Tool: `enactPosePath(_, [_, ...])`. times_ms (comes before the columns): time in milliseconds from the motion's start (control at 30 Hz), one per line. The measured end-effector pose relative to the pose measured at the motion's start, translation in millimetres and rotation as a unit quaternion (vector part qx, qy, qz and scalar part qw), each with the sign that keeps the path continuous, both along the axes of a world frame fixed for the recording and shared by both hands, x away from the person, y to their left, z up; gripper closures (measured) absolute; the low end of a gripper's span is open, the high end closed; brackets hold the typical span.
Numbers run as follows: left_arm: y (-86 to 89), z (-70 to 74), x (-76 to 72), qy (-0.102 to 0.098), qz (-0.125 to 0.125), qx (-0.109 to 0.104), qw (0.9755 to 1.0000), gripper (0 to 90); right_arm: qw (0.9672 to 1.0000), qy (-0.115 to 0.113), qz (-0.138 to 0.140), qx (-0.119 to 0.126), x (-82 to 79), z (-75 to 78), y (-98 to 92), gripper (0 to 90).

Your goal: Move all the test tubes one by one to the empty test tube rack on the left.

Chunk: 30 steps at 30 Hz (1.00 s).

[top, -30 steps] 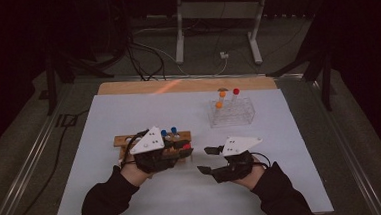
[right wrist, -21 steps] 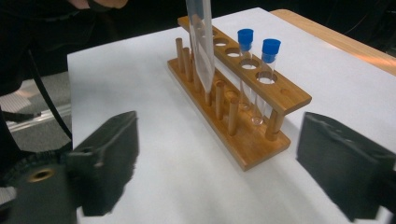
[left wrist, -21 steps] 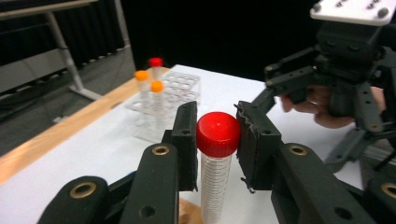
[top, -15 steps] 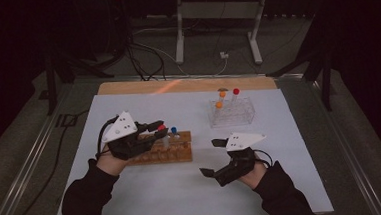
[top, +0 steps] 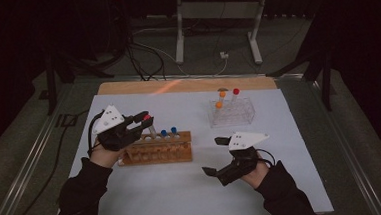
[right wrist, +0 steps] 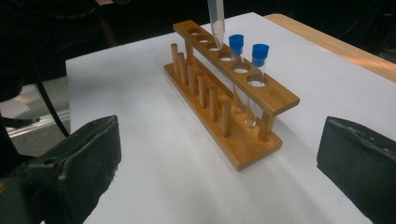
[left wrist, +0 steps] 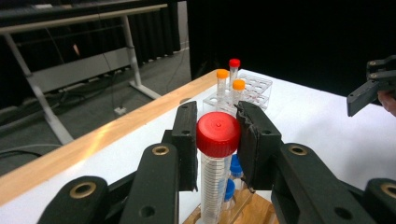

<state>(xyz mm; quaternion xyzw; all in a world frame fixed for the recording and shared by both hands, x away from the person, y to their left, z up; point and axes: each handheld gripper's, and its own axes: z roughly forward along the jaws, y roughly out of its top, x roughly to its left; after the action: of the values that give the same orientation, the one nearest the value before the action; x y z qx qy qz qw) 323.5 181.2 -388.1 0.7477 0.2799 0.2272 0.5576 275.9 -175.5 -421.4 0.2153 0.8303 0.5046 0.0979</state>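
Right gripper point(top: 215, 157) hung nearest the person, just right of the wooden rack point(top: 156, 148) and off the white surface point(top: 281, 147); jaws spread wide, empty, looking at the rack from its blue-capped end; barely shifted in the last second. Left gripper point(top: 148, 121) was clamped on the red-capped tube point(left wrist: 216, 163) just below the cap; a second ago it sat low over the rack, by now it had lifted and swung to the rack's left end; tube tip point(right wrist: 217, 35) hung just above the holes, apart from the wood, so the tube looked freshly pulled out; two blue-capped tubes point(right wrist: 246, 60) stayed seated. Beyond the rack stood the clear rack point(top: 231, 111) with three tubes; probable destination, only a guess.
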Motion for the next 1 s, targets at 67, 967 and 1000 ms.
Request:
enactPosePath(67, [0.2,-4.7,3.4,0.007,0.003,0.002,1.0,71.4,1.0,0.004,0.001,0.001,0.5,-0.2,-0.7,0.0])
enactPosePath(967, [-15.3,-54.2,17.3,0.067,-0.007,0.039,0.997,71.3,1.0,0.003,-0.001,0.001,1.6,-0.7,-4.3,0.0])
enactPosePath(1000, [-15.8,-55.6,17.5,0.068,-0.007,0.041,0.9968,71.3,1.0,0.004,0.0,0.001,1.6,-0.7,-4.3,0.0])
